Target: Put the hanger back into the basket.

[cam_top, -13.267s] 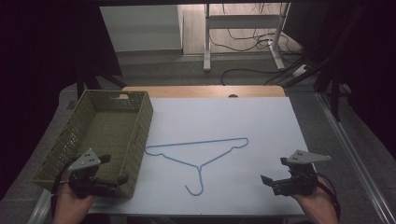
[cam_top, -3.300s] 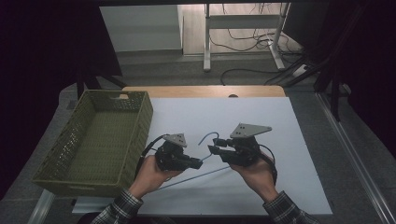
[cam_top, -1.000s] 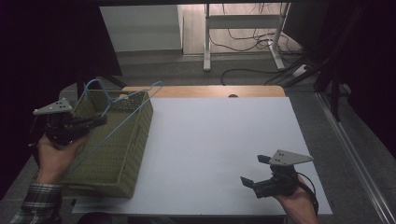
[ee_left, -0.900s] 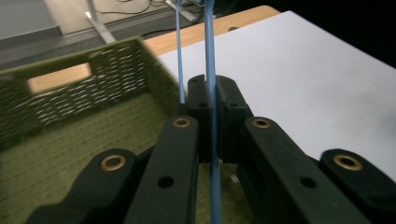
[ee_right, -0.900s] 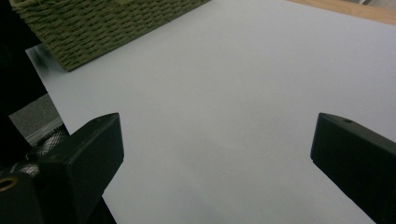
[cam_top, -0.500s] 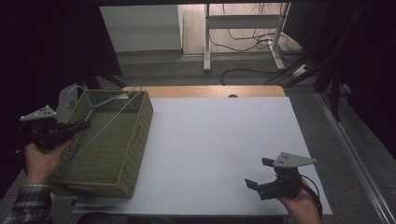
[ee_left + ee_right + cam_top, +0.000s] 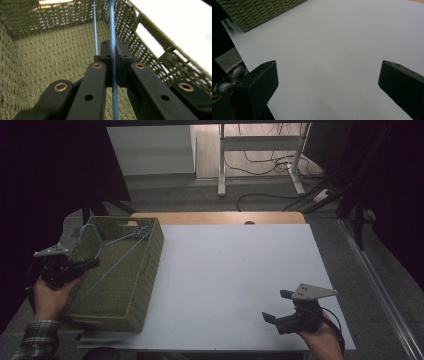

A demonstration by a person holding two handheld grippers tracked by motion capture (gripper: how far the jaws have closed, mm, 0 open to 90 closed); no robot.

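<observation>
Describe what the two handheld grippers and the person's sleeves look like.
Both are black. The left gripper has bolted link bars with brass-coloured pivot pins and blocky fingers. The right gripper has square-tipped fingers. Each carries a grey three-cornered plate on top, and a dark cable loops behind the right one. The left sleeve is plaid-checked.

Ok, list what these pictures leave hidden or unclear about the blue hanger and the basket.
- Hanger, high view: thin wire, so whether its lower end touches the basket floor can't be told.
- Hanger, left gripper view: both ends cut off by the top and bottom edges; the closed jaws of the left gripper cover the gripped stretch.
- Basket, right gripper view: cut off by the top edge.
</observation>
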